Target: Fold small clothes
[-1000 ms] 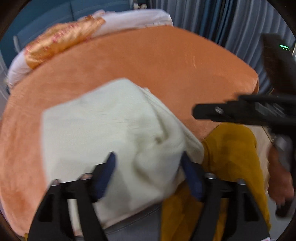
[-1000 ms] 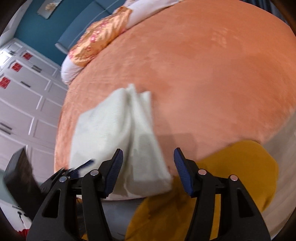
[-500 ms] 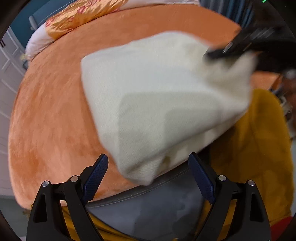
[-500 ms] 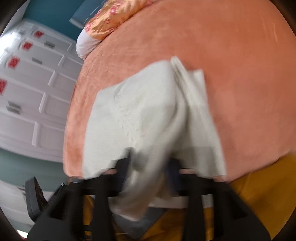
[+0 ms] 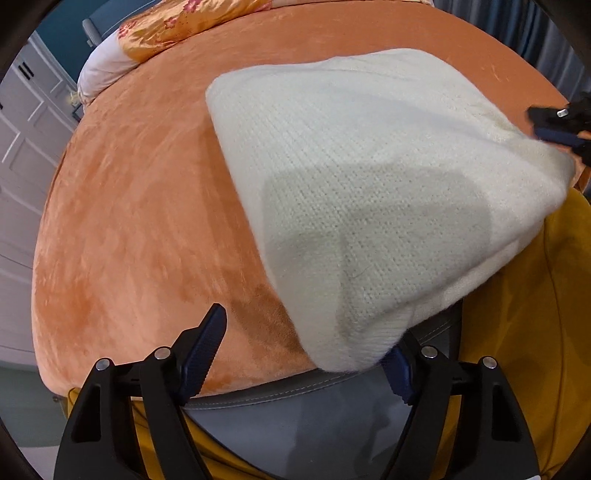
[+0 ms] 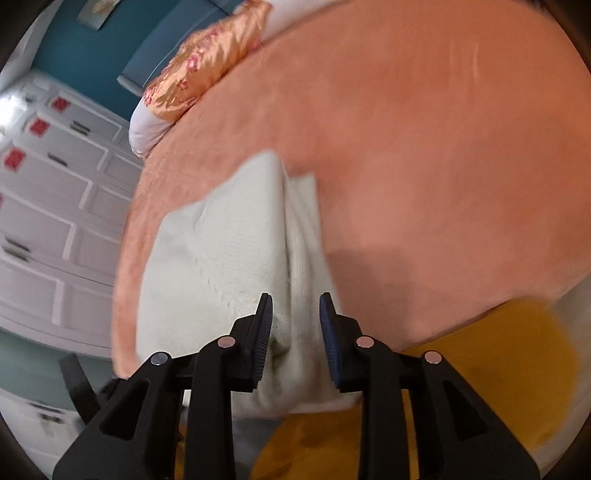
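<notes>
1 cream knit garment [image 5: 369, 192] (fuzzy), right gripper [image 6: 295, 325] seemingly pinching it, left gripper [image 5: 306, 354] closing, unclamped.

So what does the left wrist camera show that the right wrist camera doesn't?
Only the left wrist view: the left gripper, jaws wide, and blue-grey curtains.

Only the right wrist view: white panelled doors and the cloth bunched between the right gripper jaws.

Both: the cream knit garment on the orange bedspread, plus the floral pillow.
</notes>
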The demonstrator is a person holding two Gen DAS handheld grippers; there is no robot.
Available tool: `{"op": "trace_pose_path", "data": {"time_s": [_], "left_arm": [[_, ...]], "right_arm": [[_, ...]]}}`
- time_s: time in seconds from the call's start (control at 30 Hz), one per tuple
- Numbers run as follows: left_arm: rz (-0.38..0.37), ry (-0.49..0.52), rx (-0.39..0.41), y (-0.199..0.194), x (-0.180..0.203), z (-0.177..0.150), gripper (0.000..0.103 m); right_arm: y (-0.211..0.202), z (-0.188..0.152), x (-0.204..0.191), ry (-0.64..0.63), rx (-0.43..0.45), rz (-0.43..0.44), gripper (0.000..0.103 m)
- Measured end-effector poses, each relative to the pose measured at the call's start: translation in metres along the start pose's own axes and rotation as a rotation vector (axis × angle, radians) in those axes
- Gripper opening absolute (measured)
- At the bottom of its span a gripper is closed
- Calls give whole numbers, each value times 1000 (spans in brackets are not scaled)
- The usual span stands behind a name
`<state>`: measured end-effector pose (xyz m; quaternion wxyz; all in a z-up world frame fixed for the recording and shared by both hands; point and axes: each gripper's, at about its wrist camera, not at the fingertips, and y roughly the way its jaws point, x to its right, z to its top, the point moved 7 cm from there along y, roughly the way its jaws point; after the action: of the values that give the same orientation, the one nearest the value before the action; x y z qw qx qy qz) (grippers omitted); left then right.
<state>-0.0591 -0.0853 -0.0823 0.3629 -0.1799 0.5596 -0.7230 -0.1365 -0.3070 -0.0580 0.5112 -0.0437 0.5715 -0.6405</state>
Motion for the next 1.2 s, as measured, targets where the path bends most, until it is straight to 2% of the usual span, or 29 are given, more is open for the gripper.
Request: {"op": "trace_pose_path", "data": {"time_s": [0.03, 0.1, 0.13, 0.27, 0.4, 0.53, 0.57, 0.6, 0.67, 0.77, 0.83, 0.87, 0.9, 0.97, 1.0, 1.1, 1.2], "left_arm": [[0, 0, -1, 1, -1, 3, 75], [-1, 0, -1, 1, -1, 3, 75], [-2, -3, 0, 0, 0, 3, 75], [-7, -18, -4, 1, -1, 3, 75], [-12, -36, 1, 1, -6, 3, 75], [-10, -37, 25, -5, -6, 4, 75], [-8, -37, 23, -4, -5, 4, 75], [-12, -45, 14, -1, -6, 4, 75], [-17, -67, 0, 4, -10, 2, 74], [-26, -101, -9, 6, -17, 0, 73], [-32, -105, -9, 6, -18, -1, 73], [-31, -102, -12, 7, -17, -1, 73], [-30, -92, -21, 9, -15, -2, 73], [-14, -58, -53, 17, -9, -5, 72], [-10, -38, -69, 20, -7, -8, 71], [-21, -20, -66, 14, -11, -16, 70], [-71, -47, -63, 4, -19, -22, 70]], "right_arm": [[-9, 0, -7, -30, 14, 8, 27], [-22, -2, -21, -87, 16, 39, 41], [-25, -6, -27, -116, 10, 44, 45], [-10, -22, -40, -221, -50, 24, 53], [17, -30, -32, -260, -102, -38, 53], [25, -33, -23, -235, -123, -13, 53], [24, -35, -23, -236, -130, -1, 45], [25, -35, -24, -241, -141, 13, 29], [23, -35, -28, -247, -159, 48, 12], [-3, -26, -45, -234, -79, 131, 9], [-36, -13, -45, -160, 8, 197, 8], [-40, -11, -39, -139, 24, 197, 8], [-33, -14, -25, -138, 10, 144, 8], [6, -33, 9, -184, -84, -53, 7], [25, -46, 23, -189, -138, -98, 7], [30, -53, 23, -223, -123, -155, 8], [28, -50, 18, -232, -122, -168, 9]]}}
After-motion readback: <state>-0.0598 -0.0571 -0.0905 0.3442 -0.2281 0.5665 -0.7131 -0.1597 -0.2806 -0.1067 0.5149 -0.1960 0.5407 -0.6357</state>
